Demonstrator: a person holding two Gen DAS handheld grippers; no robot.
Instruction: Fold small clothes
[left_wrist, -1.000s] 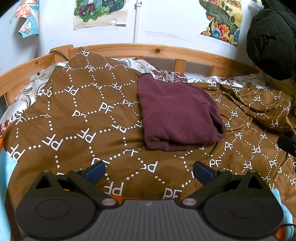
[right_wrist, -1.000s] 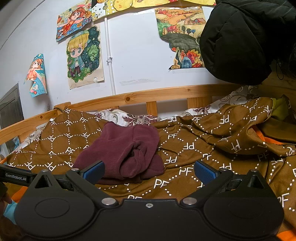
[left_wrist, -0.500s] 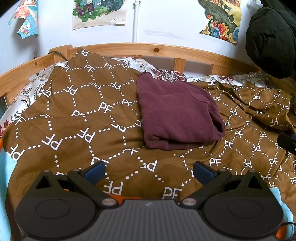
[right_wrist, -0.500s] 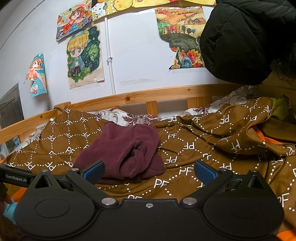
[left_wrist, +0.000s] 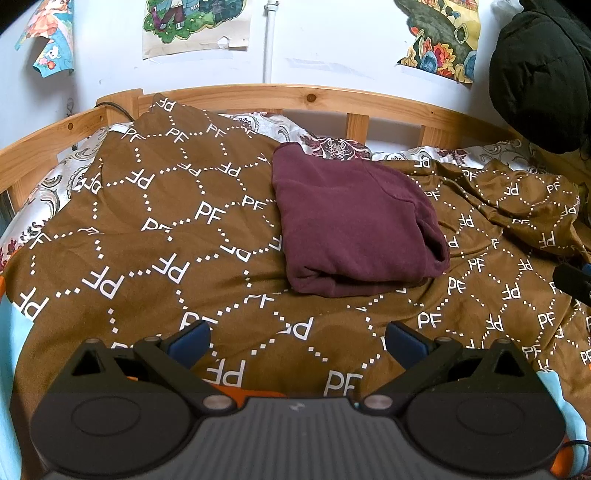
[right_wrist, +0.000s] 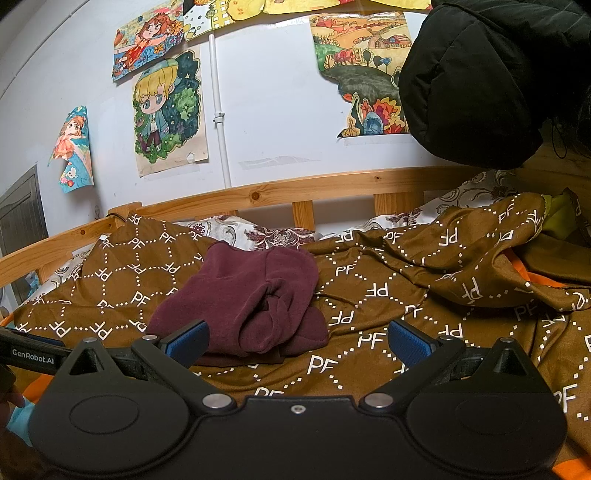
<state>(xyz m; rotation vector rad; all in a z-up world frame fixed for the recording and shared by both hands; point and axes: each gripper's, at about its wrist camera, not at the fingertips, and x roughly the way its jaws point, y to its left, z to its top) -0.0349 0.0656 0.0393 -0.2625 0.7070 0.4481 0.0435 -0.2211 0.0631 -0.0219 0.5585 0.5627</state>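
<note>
Left wrist view: folded maroon garment (left_wrist: 354, 229) lying mid-bed on brown patterned blanket (left_wrist: 155, 236), wooden bed rail (left_wrist: 310, 98) and a black jacket (left_wrist: 539, 70) beyond. Nothing between. Left gripper (left_wrist: 297, 341) low over the blanket's near edge, fingers spread wide, empty.

Right wrist view: same garment (right_wrist: 247, 299) left of centre, bunched end nearest. Right gripper (right_wrist: 299, 341) level, fingers apart, holding nothing, short of the cloth.
</note>
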